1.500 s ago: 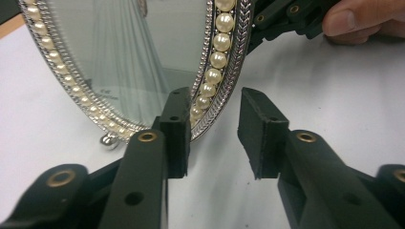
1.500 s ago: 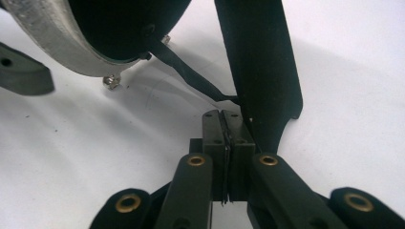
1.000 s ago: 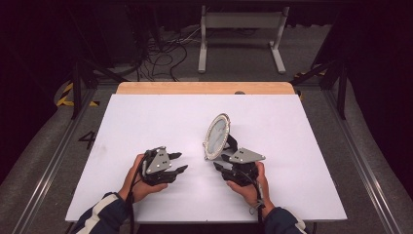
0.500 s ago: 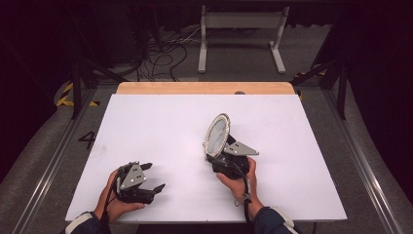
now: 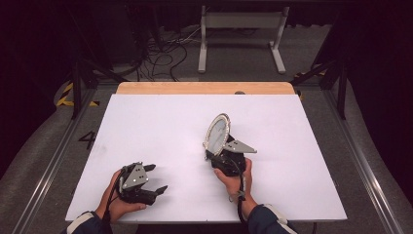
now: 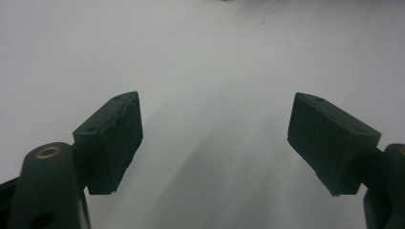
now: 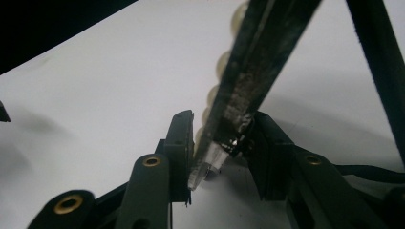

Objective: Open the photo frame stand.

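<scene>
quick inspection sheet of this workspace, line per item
surface: white table top, wooden strip along its far edge, bare in the left gripper view.
job's things: oval framed mirror with a beaded rim, held up on edge off the table.
clutter: nothing seen on the white top.
grippers: right tongs have just been closing and clamp the mirror's lower edge; left tongs wide open, nothing between them, low at the near left.
cables: one trails from the right tongs along the wrist; loose cables on the floor beyond the table.
surroundings: dark room, grey stand behind, yellow-black tape at left.
</scene>
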### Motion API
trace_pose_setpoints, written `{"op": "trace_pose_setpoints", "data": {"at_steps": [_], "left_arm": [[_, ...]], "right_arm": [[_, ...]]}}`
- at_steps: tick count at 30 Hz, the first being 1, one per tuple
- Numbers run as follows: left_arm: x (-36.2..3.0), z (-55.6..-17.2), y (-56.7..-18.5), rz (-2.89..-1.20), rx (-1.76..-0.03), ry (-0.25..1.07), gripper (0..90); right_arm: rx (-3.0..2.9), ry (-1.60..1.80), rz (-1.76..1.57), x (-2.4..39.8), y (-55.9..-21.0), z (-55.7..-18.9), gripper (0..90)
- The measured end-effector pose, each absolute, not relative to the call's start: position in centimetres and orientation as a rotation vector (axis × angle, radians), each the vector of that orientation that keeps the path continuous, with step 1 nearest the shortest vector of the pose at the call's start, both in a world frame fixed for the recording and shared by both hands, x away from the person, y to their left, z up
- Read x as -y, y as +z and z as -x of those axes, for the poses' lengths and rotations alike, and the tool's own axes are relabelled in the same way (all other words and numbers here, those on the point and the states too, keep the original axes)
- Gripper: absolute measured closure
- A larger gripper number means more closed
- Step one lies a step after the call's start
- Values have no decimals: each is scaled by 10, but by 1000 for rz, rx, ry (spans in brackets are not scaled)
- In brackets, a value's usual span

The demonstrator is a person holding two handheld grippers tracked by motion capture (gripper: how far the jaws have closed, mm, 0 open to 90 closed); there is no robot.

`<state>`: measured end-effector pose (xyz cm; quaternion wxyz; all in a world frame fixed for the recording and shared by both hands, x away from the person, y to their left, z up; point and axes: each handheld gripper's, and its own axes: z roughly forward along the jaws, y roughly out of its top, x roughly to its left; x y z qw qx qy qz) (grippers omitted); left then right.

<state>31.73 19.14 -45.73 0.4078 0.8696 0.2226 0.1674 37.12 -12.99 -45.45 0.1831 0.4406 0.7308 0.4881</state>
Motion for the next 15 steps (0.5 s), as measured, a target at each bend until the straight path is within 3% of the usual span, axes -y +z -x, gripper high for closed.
{"op": "trace_pose_setpoints", "data": {"at_steps": [10,15], "left_arm": [[-193,-321,-458,-2187,-568,404,193],[-192,-320,-457,-2180,-550,424,191]], "right_arm": [[-2131,1350,-1192,143,-451,-364,688],[-2138,1344,-1153,141,-449,-364,580]]}}
